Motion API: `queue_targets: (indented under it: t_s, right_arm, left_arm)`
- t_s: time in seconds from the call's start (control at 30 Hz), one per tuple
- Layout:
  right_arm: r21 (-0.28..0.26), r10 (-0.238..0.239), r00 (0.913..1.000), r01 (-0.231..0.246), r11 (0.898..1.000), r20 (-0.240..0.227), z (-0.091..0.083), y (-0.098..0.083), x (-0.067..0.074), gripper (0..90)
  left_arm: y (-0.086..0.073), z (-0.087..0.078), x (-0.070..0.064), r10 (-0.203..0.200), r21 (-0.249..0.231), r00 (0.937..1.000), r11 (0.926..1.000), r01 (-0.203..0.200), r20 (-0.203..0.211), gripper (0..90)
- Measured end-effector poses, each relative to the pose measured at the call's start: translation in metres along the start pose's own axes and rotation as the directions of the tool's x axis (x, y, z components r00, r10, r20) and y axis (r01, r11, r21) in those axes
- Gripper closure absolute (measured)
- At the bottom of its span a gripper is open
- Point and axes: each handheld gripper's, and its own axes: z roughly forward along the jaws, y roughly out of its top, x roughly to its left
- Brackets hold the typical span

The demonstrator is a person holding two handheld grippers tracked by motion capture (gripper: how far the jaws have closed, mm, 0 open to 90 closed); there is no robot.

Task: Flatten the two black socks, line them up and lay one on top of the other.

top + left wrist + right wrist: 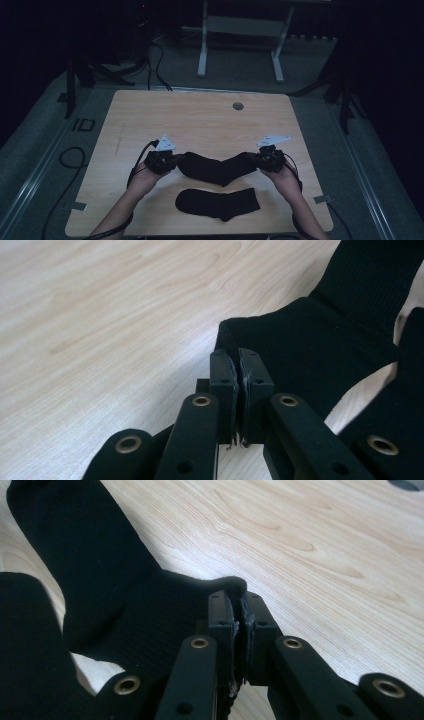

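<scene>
Sock [217, 169] pinched between both grippers' fingers [222, 377]

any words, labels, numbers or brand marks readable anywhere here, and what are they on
"ID": large dark letters on the grey floor left of the table, as far as the dim high view lets them be read.
Grey plates on the hand-held grippers: small dark marks, too small to read.
Held sock, lying sock: no label or brand visible.
</scene>
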Motion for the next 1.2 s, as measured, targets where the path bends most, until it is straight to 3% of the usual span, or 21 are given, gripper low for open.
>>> queue_targets:
  t_s: [0.17,0.37,0.57,0.87,0.93,1.07,1.1,1.17,1.2]
  right_arm:
    - [-0.030,-0.009,0.9999,0.010,1.000,0.005,-0.015,0.001,0.005,84.7]
    - [-0.065,-0.037,0.9993,0.037,0.997,0.000,-0.034,-0.001,0.019,84.7]
    - [-0.094,-0.038,0.9991,0.036,0.995,-0.017,-0.054,-0.009,0.033,84.7]
    - [-0.056,-0.032,0.9990,0.030,0.998,-0.031,-0.066,-0.039,0.054,84.6]
    - [-0.049,-0.030,0.9988,0.028,0.998,-0.040,-0.067,-0.045,0.057,84.5]
    - [-0.032,0.004,0.9981,-0.006,0.999,-0.062,-0.061,-0.059,0.059,84.5]
    - [0.001,0.022,0.9968,-0.022,1.000,-0.076,-0.050,-0.070,0.058,84.4]
    - [0.030,0.042,0.9959,-0.040,0.999,-0.080,-0.040,-0.078,0.055,84.1]
    - [0.046,0.047,0.9961,-0.044,0.998,-0.074,-0.035,-0.082,0.053,83.7]
  left_arm:
    - [0.004,-0.012,-0.006,0.019,-0.010,0.9998,0.9998,-0.019,-0.006,87.2]
    - [0.006,-0.026,-0.017,0.030,-0.027,0.9994,0.9992,-0.029,0.019,87.2]
    - [-0.001,-0.045,-0.030,0.015,-0.046,0.9976,0.9989,-0.012,0.068,87.2]
    - [-0.024,-0.057,-0.044,-0.015,-0.030,0.9889,0.9994,0.020,0.148,87.2]
    - [-0.032,-0.055,-0.046,-0.040,-0.024,0.9825,0.9987,0.045,0.182,87.2]
    - [-0.049,-0.039,-0.048,-0.072,0.026,0.9780,0.9973,0.068,0.196,87.1]
    - [-0.056,-0.029,-0.048,-0.081,0.059,0.9773,0.9957,0.071,0.196,87.1]
    - [-0.060,-0.024,-0.048,-0.090,0.070,0.9773,0.9945,0.077,0.192,87.1]
    - [-0.066,-0.016,-0.049,-0.095,0.099,0.9766,0.9921,0.077,0.193,87.0]
